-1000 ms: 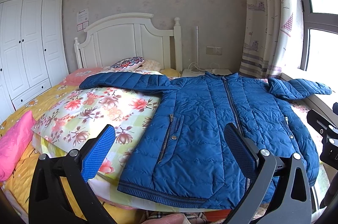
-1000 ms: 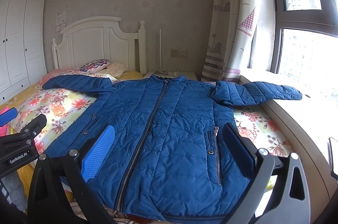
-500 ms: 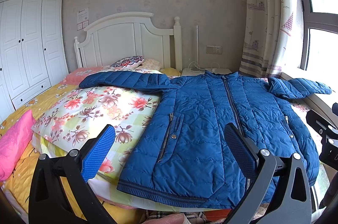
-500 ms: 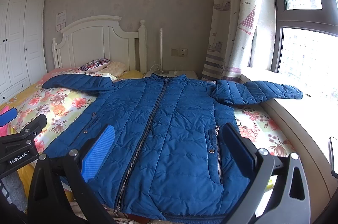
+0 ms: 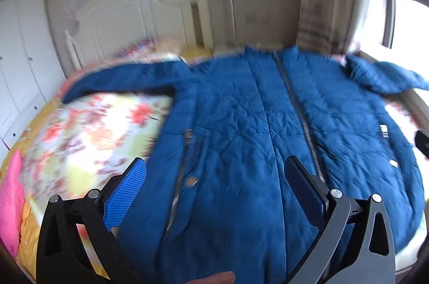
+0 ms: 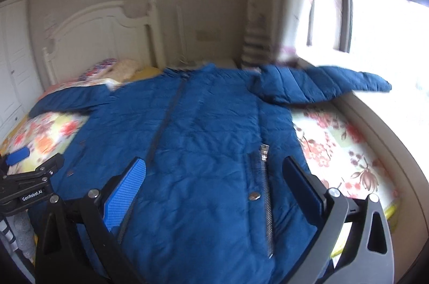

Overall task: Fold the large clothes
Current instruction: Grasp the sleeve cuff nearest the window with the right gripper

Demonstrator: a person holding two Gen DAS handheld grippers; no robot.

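Left gripper: fingers spread wide, holding nothing; poised above the jacket's lower front, not touching it.
Jacket, left wrist view: blue quilted, front up, flat on the bed; fills the gap between the fingers, running toward 12 o'clock. Pocket zip just inside the 9 o'clock finger; main zip just inside the 3 o'clock finger.
Sleeves: one out toward 10 o'clock over the floral cover, the other toward 2 o'clock by the window.
Right gripper: fingers equally wide apart, empty; above the jacket's right-hand half.
Jacket, right wrist view: pocket zip and snap between the fingers, nearer the 3 o'clock one; main zip near the 9 o'clock finger.
Image quality: both views motion-blurred.
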